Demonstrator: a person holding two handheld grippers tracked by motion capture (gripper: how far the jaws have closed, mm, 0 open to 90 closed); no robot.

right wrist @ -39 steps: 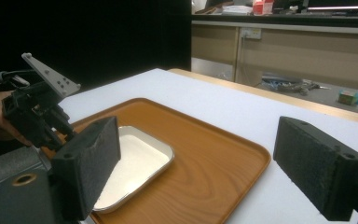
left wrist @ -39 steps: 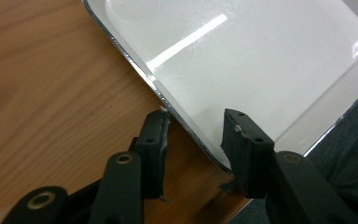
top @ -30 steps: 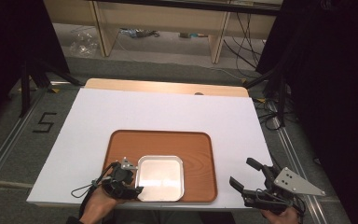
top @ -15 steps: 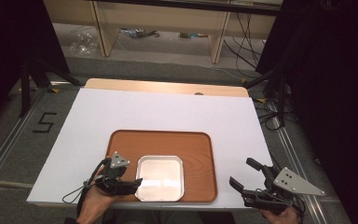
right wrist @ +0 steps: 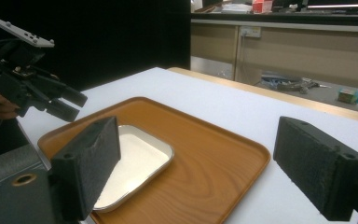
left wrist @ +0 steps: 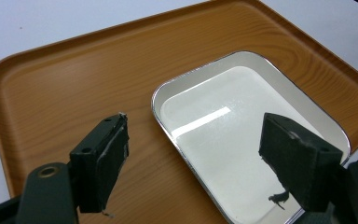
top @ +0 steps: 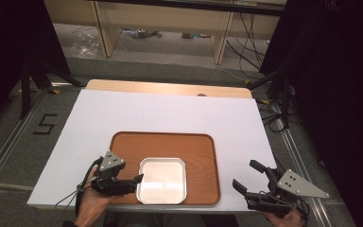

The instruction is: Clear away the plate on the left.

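A square silver metal dish (top: 163, 179) lies empty on the near half of a brown wooden tray (top: 189, 144). My left gripper (top: 136, 183) lies level at the dish's left rim and points right. In the left gripper view its jaws have just been opening and stand wide over the dish's (left wrist: 242, 135) left rim and the tray (left wrist: 74, 93), and grip nothing. My right gripper (top: 247, 176) rests open at the table's near right corner, apart from the tray. In the right gripper view, the dish (right wrist: 135, 163) and the left gripper (right wrist: 37, 93) lie beyond its wide pads (right wrist: 91, 163).
A white sheet (top: 170, 113) covers the table, with a bare wooden strip (top: 170, 87) along the far edge. Cables (top: 264, 118) and shelving stand on the floor beyond. A person's hand (top: 92, 205) holds the left gripper.
The left gripper has drawn back a little leftward from the dish's rim and its jaws have spread. The dish, the tray and the right gripper have stayed in place.
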